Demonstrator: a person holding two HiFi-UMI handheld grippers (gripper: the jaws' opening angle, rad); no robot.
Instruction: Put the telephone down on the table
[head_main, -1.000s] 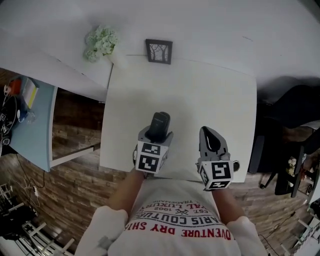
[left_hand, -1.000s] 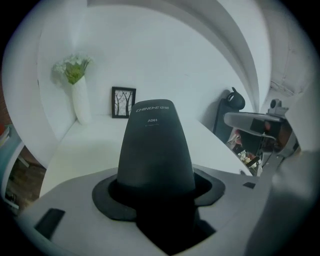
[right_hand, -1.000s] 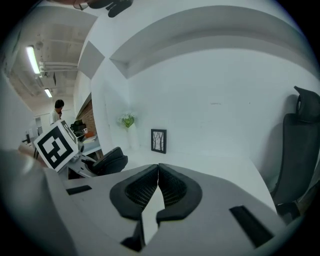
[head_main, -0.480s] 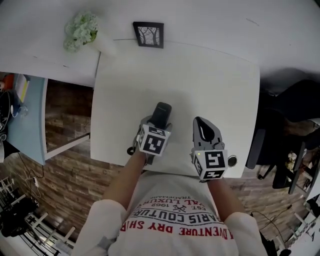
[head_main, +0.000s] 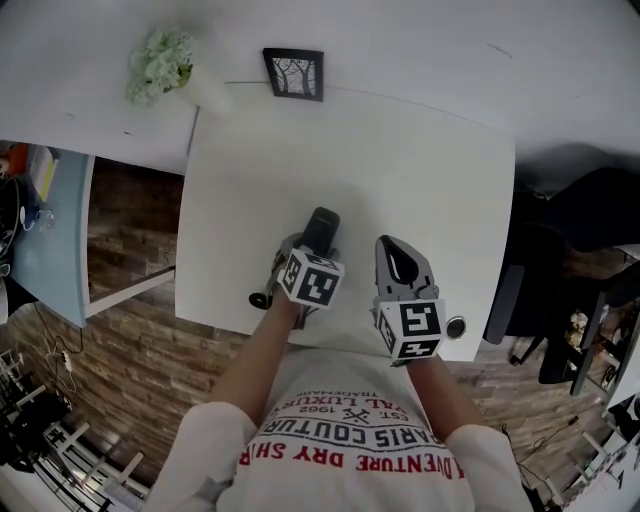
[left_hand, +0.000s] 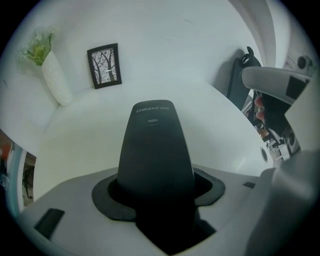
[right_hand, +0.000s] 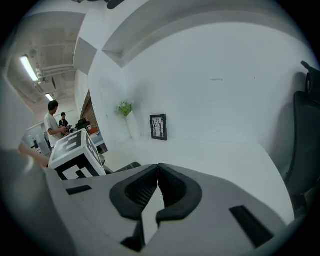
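A black telephone handset (head_main: 320, 228) is clamped between the jaws of my left gripper (head_main: 315, 248), and its rounded end points toward the far side of the white table (head_main: 420, 150). In the left gripper view the telephone (left_hand: 155, 150) rises out of the left gripper (left_hand: 157, 197) and fills the centre. I cannot tell whether it touches the tabletop. My right gripper (head_main: 398, 262) hangs beside it near the table's front edge. In its own view the right gripper (right_hand: 156, 172) has its jaws together with nothing between them.
A small framed picture (head_main: 294, 74) leans against the wall at the back of the table. A white vase of green flowers (head_main: 165, 62) stands left of it. There is a black chair (head_main: 585, 225) to the right and a blue desk (head_main: 55, 240) to the left, over brick-pattern floor.
The left gripper has twisted a little with the telephone still in its jaws. The right gripper has drifted slightly left, jaws still together. The head view has shifted.
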